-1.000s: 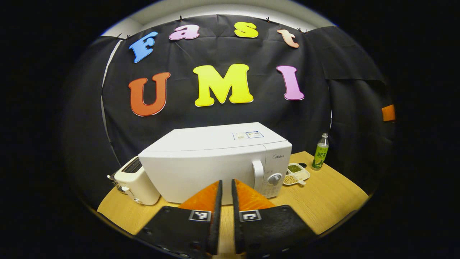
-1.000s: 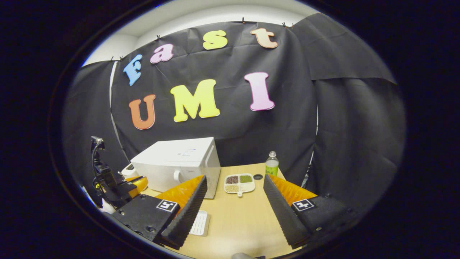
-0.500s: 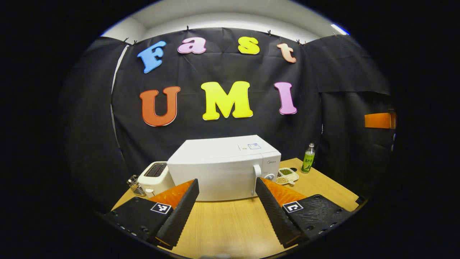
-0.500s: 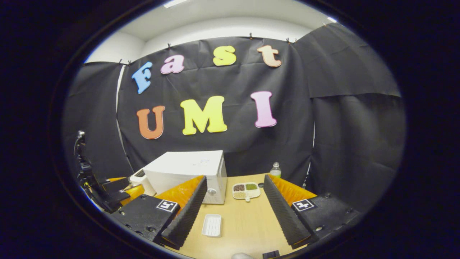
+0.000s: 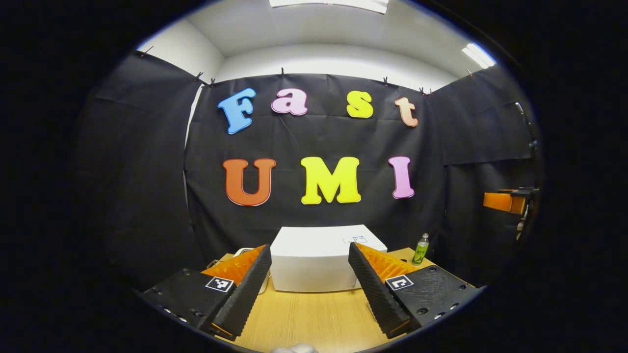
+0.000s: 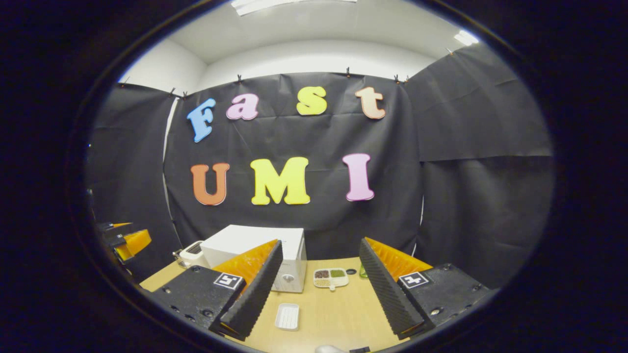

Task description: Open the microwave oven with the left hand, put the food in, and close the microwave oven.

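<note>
- We held the left gripper point(image 5: 310, 267) above the near part of the wooden table point(image 5: 314, 318), its jaws spread wide and holding nothing.
- Between its fingers we saw the white microwave oven point(image 5: 319, 264) standing well back on the table, its door closed.
- A white toaster point(image 5: 243, 252) peeked out just beside the microwave, mostly hidden behind one finger.
- A green bottle point(image 5: 420, 249) stood on the other side of the microwave, near the back edge of the table.
- We held the right gripper point(image 6: 319, 262) over the table too, jaws wide apart and empty.
- In the right gripper view the divided food tray point(image 6: 331, 277), with its compartments of dark, green and pale grains, lay on the table just beside the microwave's control side, outside the oven.
- A small white dish point(image 6: 287, 316) lay nearer to us, apart from the food tray.
- A small dark round lid point(image 6: 351, 271) lay just beyond the food tray.
- At the edge of the right gripper view we could make out part of the left gripper.
</note>
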